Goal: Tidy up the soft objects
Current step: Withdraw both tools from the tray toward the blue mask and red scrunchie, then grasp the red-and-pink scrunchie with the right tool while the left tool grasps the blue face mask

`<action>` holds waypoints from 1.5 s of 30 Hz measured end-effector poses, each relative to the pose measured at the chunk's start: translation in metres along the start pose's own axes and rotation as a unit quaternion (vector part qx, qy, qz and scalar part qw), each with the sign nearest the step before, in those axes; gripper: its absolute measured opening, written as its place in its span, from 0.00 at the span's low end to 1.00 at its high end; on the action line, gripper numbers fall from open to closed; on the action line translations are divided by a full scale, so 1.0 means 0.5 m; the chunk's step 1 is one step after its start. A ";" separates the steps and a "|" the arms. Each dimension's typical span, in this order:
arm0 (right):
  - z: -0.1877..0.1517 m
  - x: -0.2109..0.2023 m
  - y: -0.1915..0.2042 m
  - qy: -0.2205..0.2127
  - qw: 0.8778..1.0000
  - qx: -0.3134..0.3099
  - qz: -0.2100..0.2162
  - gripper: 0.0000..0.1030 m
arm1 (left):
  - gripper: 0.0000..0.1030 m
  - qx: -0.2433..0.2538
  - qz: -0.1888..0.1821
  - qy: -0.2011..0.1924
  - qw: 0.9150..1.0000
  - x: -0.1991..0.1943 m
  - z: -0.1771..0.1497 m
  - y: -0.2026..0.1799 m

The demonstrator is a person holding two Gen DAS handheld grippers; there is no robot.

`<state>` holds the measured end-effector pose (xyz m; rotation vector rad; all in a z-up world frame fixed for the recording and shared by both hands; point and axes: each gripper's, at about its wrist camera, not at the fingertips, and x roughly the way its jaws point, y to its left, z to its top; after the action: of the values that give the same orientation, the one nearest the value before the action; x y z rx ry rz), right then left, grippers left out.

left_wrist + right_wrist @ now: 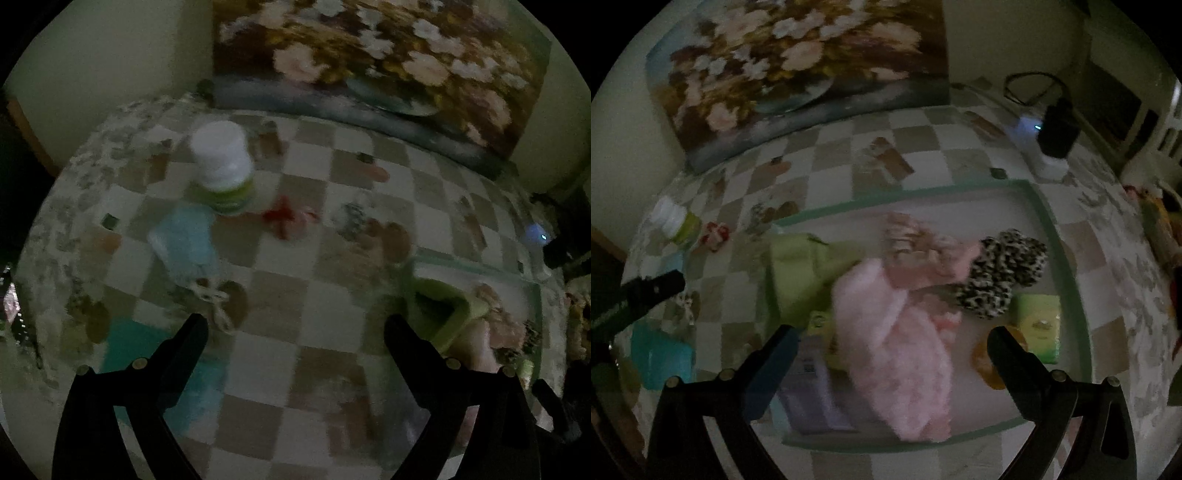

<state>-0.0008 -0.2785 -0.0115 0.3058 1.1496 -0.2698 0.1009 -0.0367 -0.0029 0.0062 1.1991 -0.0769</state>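
Both views are dim and motion-blurred; small items on the checkered tablecloth (325, 291) cannot be identified. A small red object (282, 218) beside the white-capped, green-banded plastic jar (221, 166) is too smeared to name. In the left wrist view the shallow green-rimmed tray (1067, 258) is cut off at the right edge.

The left gripper (295, 332) hovers above the cloth, fingers spread wide, nothing between them. A pale blue pouch with a white cord (184, 243) lies ahead of its left finger.

The right gripper (892, 343) hangs over the tray, fingers likewise spread and empty. Below it, inside the tray, lie a fluffy pink garment (905, 354), a leopard-print fabric piece (1001, 273) and a folded lime-green cloth (801, 273), overlapping; the pink garment covers part of the items beneath.
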 end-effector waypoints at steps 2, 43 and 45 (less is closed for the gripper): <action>-0.002 -0.003 0.014 -0.002 1.000 -0.006 0.005 1.00 | 0.93 -0.002 0.013 -0.003 1.000 -0.002 0.006 0.022; 0.052 0.065 0.310 -0.019 0.985 -0.164 0.044 1.00 | 0.93 -0.168 -0.015 0.031 0.985 0.053 0.058 0.368; 0.066 0.078 0.328 -0.018 0.984 -0.171 0.049 1.00 | 0.93 -0.163 -0.031 0.043 0.985 0.068 0.069 0.365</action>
<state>0.1016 -0.1411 -0.0188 0.0530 1.1191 0.0102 0.1567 0.1416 -0.0287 -0.3170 1.2877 0.0660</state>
